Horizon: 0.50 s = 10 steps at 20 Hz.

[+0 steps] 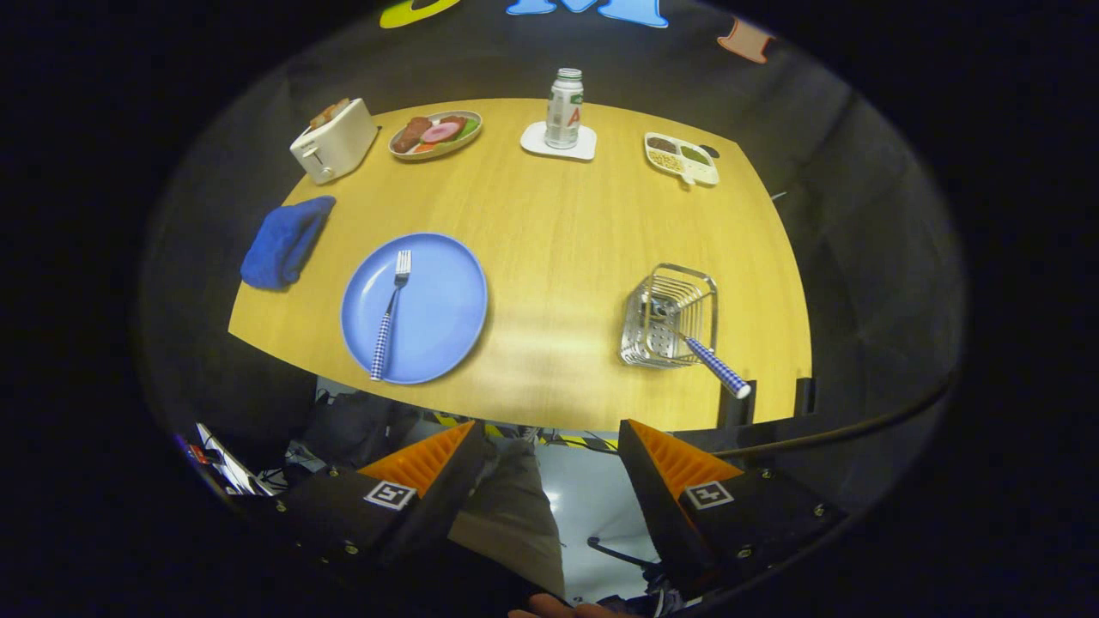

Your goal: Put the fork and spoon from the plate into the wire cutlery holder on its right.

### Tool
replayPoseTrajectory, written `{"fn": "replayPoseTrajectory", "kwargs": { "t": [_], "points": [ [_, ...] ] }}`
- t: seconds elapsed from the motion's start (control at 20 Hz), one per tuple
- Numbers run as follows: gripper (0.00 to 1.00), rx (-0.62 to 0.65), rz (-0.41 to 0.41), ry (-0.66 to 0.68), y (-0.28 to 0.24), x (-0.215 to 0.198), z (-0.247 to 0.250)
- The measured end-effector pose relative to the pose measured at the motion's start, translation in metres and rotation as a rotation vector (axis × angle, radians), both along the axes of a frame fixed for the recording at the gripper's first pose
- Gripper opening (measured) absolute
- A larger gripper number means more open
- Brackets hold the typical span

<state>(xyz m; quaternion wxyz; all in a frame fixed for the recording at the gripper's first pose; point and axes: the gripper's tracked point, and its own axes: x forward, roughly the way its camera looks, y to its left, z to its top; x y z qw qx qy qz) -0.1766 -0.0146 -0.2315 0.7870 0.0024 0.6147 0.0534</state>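
Gripper (pixel 545 451) was held back off the near edge of the wooden table (pixel 558 257), fingers spread wide apart and holding nothing, only floor and a person's trouser leg (pixel 511 506) visible between them. Blue plate (pixel 415 307) sat on the table beyond the left finger, with the fork (pixel 391 314) lying on it, tines pointing away, checkered handle toward the near rim. Wire cutlery holder (pixel 670 316) stood to the right of the plate, well apart from it, beyond the right finger. Spoon (pixel 706 356) was already in the holder, bowl end down inside, checkered handle leaning out over the near side toward the table edge. Blue cloth (pixel 286 242) lay bunched to the left of the plate. Along the far edge: white toaster (pixel 333 140) with bread in the slots, oval dish of food (pixel 435 134) just beside it, a bottle (pixel 565 109) upright on a white coaster (pixel 559 143), and a divided tray (pixel 682 159) with three fillings.
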Motion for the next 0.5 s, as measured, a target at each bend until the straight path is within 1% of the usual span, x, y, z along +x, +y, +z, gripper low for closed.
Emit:
{"fn": "replayPoseTrajectory", "kwargs": {
  "t": [0.2,0.3,0.5],
  "points": [
    [0.98,0.123,0.021,-0.030,0.055,0.010,-0.002],
    [0.98,0.144,0.041,-0.045,0.071,0.015,-0.003],
    [0.98,0.149,0.083,-0.025,0.096,0.015,-0.011]
  ]
}}
